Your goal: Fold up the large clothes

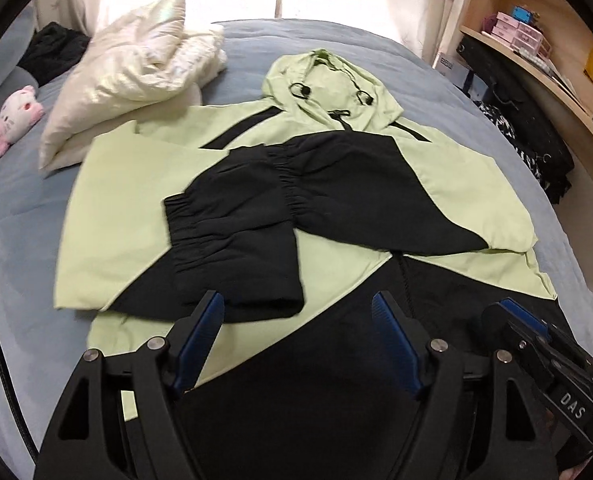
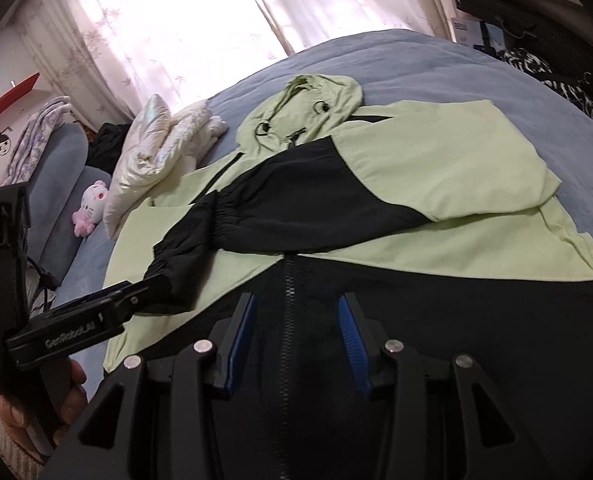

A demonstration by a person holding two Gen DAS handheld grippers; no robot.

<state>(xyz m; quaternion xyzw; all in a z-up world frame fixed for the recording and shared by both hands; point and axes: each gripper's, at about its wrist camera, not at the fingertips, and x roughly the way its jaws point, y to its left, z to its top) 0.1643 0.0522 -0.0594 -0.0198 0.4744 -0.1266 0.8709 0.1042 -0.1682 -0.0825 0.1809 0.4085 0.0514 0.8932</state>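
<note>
Left tool (image 1: pixel 296 316): jaws spread, nothing between, hovers just above black cuff of folded sleeve (image 1: pixel 236 256).
Right tool (image 2: pixel 294 320): jaws half apart, empty, over zipper (image 2: pixel 286 312) at black hem.
Jacket (image 2: pixel 436 168) lies flat on bed (image 2: pixel 436 64), both sleeves crossed over chest, hood (image 1: pixel 328 84) far end.
Risks: slick fabric, so crossed sleeves may slide out when hem lifts; uneven pinch skews fold; zipper may snag pad.
Hem edge itself hidden under tools.
White pillow (image 1: pixel 124 80) close by left shoulder, could foul fold.
Shelf (image 1: pixel 536 40) contents unreadable.
</note>
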